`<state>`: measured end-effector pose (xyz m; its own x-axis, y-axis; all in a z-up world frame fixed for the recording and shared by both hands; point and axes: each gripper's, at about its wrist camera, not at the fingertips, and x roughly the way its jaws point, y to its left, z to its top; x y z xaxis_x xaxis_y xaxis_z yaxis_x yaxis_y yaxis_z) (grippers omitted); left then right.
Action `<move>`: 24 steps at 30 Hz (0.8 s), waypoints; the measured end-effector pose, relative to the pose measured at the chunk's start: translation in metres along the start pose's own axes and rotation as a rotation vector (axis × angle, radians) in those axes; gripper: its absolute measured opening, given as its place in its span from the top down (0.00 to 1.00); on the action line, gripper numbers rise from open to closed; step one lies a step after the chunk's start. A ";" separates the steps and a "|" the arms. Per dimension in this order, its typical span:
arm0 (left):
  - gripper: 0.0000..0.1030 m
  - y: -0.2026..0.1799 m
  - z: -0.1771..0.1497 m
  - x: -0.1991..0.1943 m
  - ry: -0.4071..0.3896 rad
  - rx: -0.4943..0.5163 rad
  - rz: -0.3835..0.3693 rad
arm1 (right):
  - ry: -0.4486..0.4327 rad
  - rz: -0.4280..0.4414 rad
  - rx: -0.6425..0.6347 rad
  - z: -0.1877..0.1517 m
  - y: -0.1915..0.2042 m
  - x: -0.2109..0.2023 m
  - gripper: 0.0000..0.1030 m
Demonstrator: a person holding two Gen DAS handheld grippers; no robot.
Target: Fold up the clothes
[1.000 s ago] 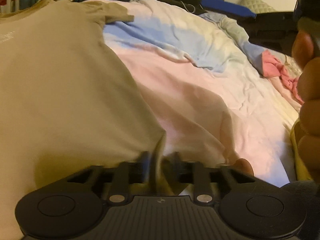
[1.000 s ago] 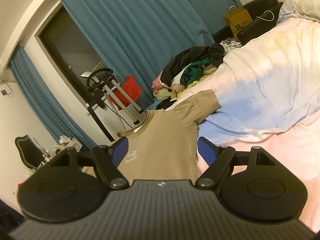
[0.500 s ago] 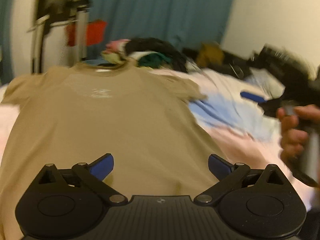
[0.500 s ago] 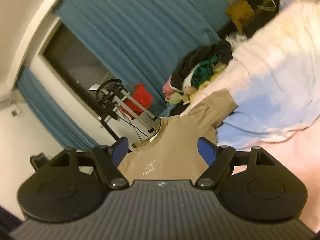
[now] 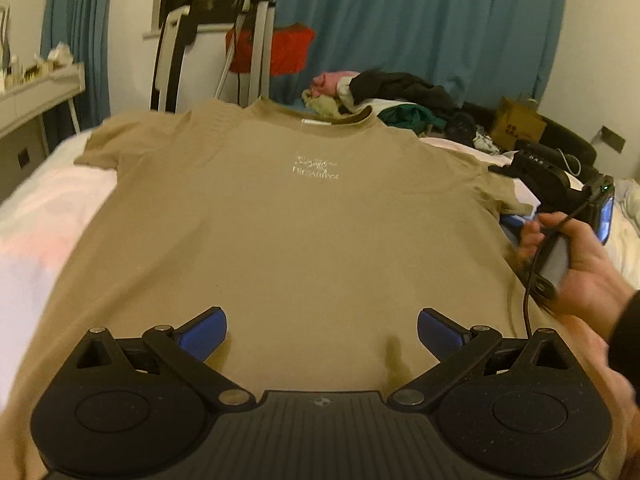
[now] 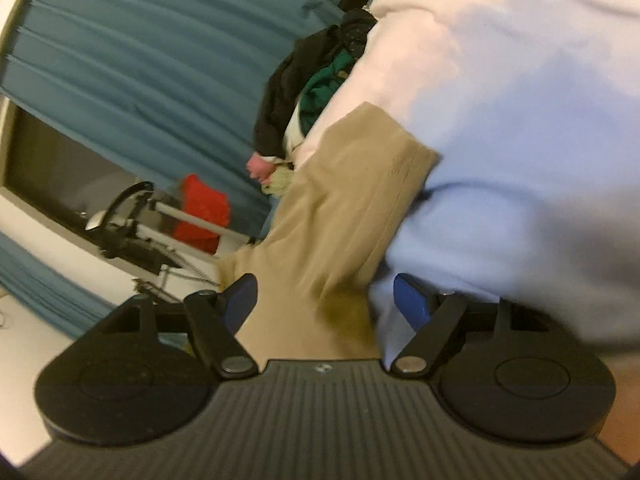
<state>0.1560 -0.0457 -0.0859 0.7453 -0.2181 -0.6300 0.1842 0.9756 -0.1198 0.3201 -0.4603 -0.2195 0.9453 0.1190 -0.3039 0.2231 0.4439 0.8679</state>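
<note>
Hovering low over the hem end of the tan T-shirt (image 5: 288, 232), the left gripper (image 5: 322, 330) points forward and downward along the garment; its jaws have just been opening and now stand spread wide, blue pads (image 5: 204, 334) clear of the cloth, nothing between them.

Tan T-shirt: laid flat and face up on the bed cover (image 5: 36, 216), collar at the far end, both short sleeves spread outward, small pale print on the chest.

Right hand (image 5: 576, 268): seen from the left wrist view at the shirt's right edge, fingers wrapped round the handle of the right gripper (image 6: 322, 302), a black cable trailing from it.

Right gripper: rolled to one side and held low by the right sleeve (image 6: 360, 184); jaws parted to a middling width. Sleeve fabric lies in the gap between the blue pads (image 6: 410, 300), which do not press on it. Picture blurred.

Bed cover: pale pink and light blue, beneath and beside the shirt.

Clothes pile (image 5: 384, 92): black, green and pink garments heaped beyond the collar.

Blue curtain (image 5: 420, 20): hanging behind the pile at the far wall.
</note>
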 end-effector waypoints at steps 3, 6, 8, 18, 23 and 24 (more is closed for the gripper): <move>0.01 0.005 0.001 0.010 0.010 -0.030 -0.006 | -0.031 0.084 0.008 0.009 0.002 0.025 0.23; 0.01 0.011 0.000 0.023 0.029 -0.061 -0.005 | -0.044 0.144 -0.009 0.015 0.004 0.048 0.24; 0.00 0.015 0.001 0.033 0.053 -0.083 -0.009 | -0.039 0.138 -0.004 0.018 0.004 0.067 0.25; 0.01 0.022 0.008 0.028 0.033 -0.075 0.031 | -0.056 -0.021 -0.229 0.028 0.045 0.077 0.92; 0.01 0.031 0.017 -0.005 -0.023 -0.061 0.053 | -0.099 -0.112 -0.407 0.032 0.094 0.058 0.92; 0.01 0.035 0.020 -0.013 -0.036 -0.070 0.052 | -0.106 -0.136 -0.458 0.029 0.108 0.055 0.92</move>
<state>0.1653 -0.0094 -0.0669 0.7753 -0.1662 -0.6093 0.1003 0.9849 -0.1411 0.4029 -0.4320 -0.1312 0.9391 -0.0479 -0.3403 0.2414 0.7968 0.5540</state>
